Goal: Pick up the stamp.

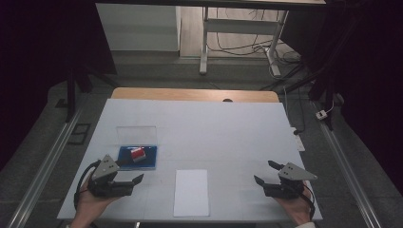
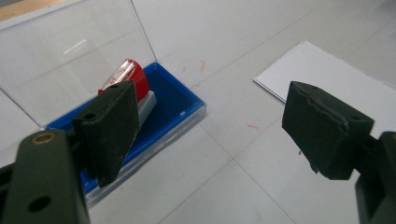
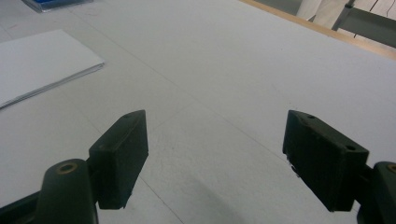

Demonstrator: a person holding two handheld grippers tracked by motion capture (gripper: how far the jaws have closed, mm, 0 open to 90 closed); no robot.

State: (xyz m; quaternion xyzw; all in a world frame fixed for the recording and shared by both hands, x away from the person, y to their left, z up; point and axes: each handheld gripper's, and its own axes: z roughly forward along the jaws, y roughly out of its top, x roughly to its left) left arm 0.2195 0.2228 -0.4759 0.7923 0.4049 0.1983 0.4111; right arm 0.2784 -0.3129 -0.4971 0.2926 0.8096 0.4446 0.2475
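Observation:
A shallow blue case [image 1: 149, 154] [image 2: 175, 102] lies open at the table's left, its clear lid [image 1: 137, 135] [image 2: 70, 51] folded back flat. Inside it rests a small red and grey object [image 1: 138, 154] [image 2: 135, 79]. A white stack of paper [image 1: 191, 192] [image 2: 322, 70] [image 3: 37, 60] lies near the front edge at the middle. My left gripper [image 1: 134, 172] [image 2: 219, 126] is open just in front of the case, one jaw overlapping the case's near edge in the left gripper view. My right gripper [image 1: 266, 172] [image 3: 219, 154] is open over bare table at the front right, nothing between its jaws.
The white table top [image 1: 214, 133] has a wooden strip along its far edge [image 1: 195, 94]. Beyond it stand a desk frame [image 1: 205, 42] and loose cables [image 1: 247, 47] on the floor. Metal rails [image 1: 43, 166] run along both sides of the table.

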